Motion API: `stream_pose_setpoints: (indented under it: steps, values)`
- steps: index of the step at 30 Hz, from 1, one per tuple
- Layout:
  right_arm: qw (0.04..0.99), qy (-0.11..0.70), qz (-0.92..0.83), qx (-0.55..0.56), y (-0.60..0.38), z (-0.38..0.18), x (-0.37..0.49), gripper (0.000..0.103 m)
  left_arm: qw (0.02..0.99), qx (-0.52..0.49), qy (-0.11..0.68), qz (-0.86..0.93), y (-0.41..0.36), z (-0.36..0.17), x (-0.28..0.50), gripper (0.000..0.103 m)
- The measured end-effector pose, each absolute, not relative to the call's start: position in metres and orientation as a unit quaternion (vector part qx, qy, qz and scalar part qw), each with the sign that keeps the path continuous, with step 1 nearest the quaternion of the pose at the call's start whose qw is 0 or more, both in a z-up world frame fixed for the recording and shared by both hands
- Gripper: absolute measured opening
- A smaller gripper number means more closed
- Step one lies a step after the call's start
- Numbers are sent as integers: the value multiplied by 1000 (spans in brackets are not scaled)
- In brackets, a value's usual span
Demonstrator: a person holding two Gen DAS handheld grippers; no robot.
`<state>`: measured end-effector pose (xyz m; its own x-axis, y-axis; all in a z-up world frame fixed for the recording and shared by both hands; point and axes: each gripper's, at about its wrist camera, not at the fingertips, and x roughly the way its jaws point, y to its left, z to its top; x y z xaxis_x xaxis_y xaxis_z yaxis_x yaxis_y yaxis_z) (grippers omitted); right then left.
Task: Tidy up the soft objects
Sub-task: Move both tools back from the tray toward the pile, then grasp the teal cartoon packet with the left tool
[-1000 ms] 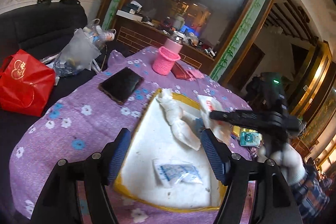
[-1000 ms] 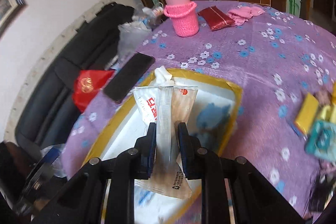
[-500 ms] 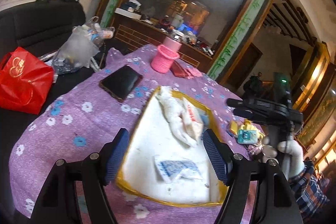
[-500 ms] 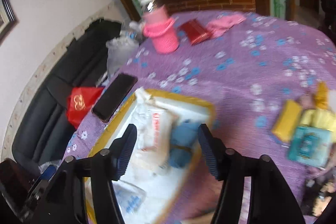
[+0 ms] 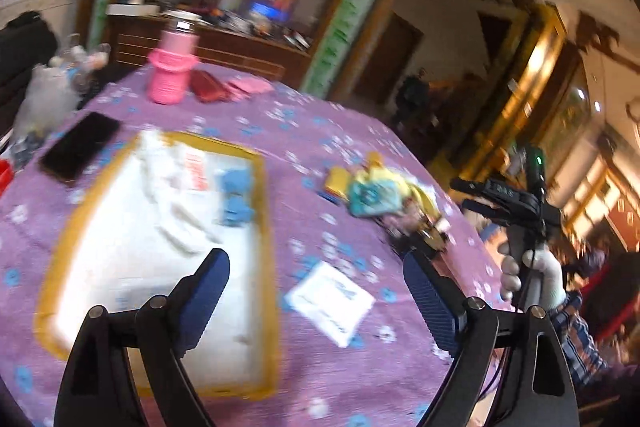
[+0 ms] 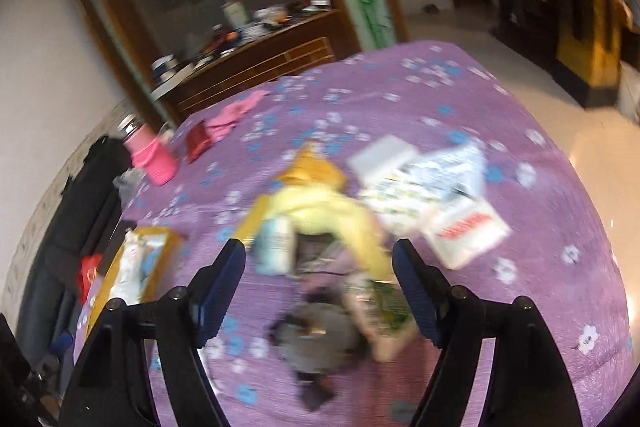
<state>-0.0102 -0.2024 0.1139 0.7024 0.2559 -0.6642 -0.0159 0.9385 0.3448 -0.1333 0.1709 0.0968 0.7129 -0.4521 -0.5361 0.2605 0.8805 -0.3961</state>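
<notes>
Tray [image 5: 262,211]: one, holding one blue soft item [image 5: 236,195] and white packets. Left gripper [image 5: 316,279] and right gripper [image 6: 320,271]: jaws just opening, wide, empty, above table pile [image 6: 320,211].

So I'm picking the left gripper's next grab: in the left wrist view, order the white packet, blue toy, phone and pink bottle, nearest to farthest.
From the left gripper, jaws open and empty:
1. White packet, on the cloth, right between the fingers.
2. Blue toy, in the tray's far right corner.
3. Phone, left of the tray.
4. Pink bottle, at the table's far edge.
</notes>
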Motion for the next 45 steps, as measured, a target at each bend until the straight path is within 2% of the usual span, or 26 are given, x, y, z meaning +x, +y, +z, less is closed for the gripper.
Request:
stream_pose_setpoints:
  steps: [6,13,21,24,28,30,31,32,37,42,45]
  values:
    - [908,364,60,200,-247,91,5,75,900,-104,358,-226,108,99,-114,91]
    - [921,334,55,194,-263,81,23,75,896,-69,377,-223,57,104,-63,91]
    - [907,348,56,230,-282,63,26,75,869,-100,412,-255,4,91,34,91]
    - [913,337,49,223,-283,66,23,75,863,-74,426,-261,-20,82,59,91]
    - [913,340,48,221,-284,65,25,75,862,15,441,-251,-52,65,77,90]
    - [913,340,48,221,-284,65,24,75,852,52,465,-236,-54,53,77,65]
    - [913,339,47,221,-284,65,25,75,842,50,480,-239,-50,48,76,42]
    - [913,339,46,222,-285,65,24,75,834,36,494,-243,-40,44,73,39]
    - [913,337,41,226,-287,64,24,75,829,26,508,-230,5,43,38,39]
    - [914,337,38,224,-286,64,21,75,814,64,529,-233,29,37,-14,40]
    - [914,338,36,221,-285,64,21,75,815,63,528,-230,39,42,-34,50]
